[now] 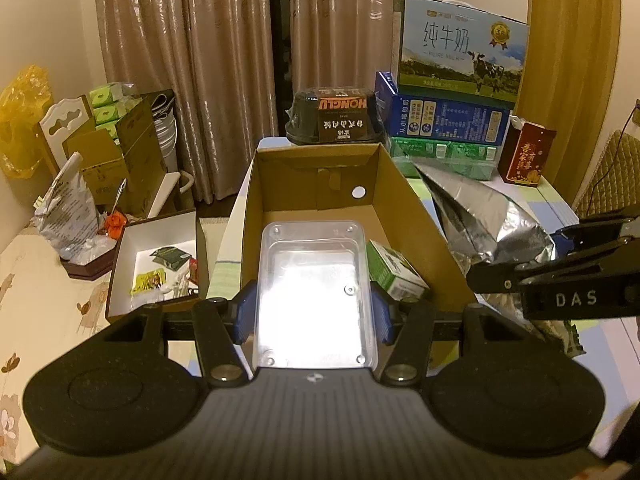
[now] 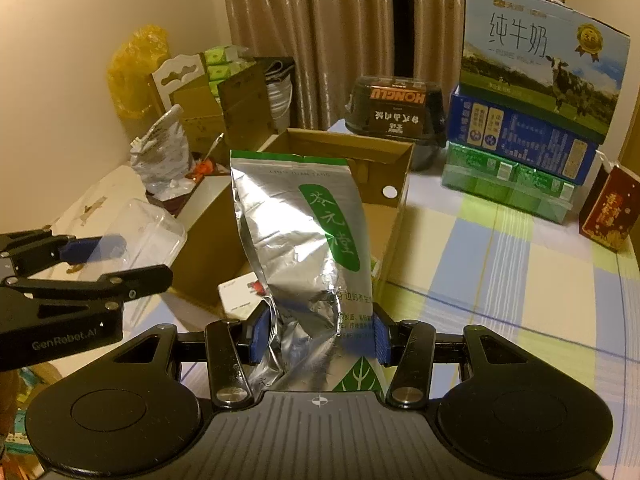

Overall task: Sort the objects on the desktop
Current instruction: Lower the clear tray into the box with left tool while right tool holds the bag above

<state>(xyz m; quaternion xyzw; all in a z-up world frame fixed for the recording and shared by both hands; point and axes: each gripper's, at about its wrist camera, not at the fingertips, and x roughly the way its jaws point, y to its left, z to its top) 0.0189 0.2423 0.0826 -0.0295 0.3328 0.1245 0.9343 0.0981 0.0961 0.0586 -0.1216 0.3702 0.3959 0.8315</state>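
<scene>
clear tray sits clamped in the left gripper over the cardboard box; right gripper pinches the foil pouch alongside. lower the tray flat, beside the green carton.

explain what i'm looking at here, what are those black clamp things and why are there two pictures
The black things are two hand-held grippers, one in each of a person's hands. Each carries a wide-angle camera looking forward along its two blue-padded fingers, so there is one picture per gripper.

In the left camera's picture, the left gripper is shut on a clear plastic tray, held over an open cardboard box that already has a small green carton inside.

In the right camera's picture, the right gripper is shut on a silver foil pouch with a green label, held upright beside that box.

Each gripper also shows at the edge of the other's picture.

Further back on the checked tablecloth are stacked milk cartons and a dark lidded food container.
</scene>
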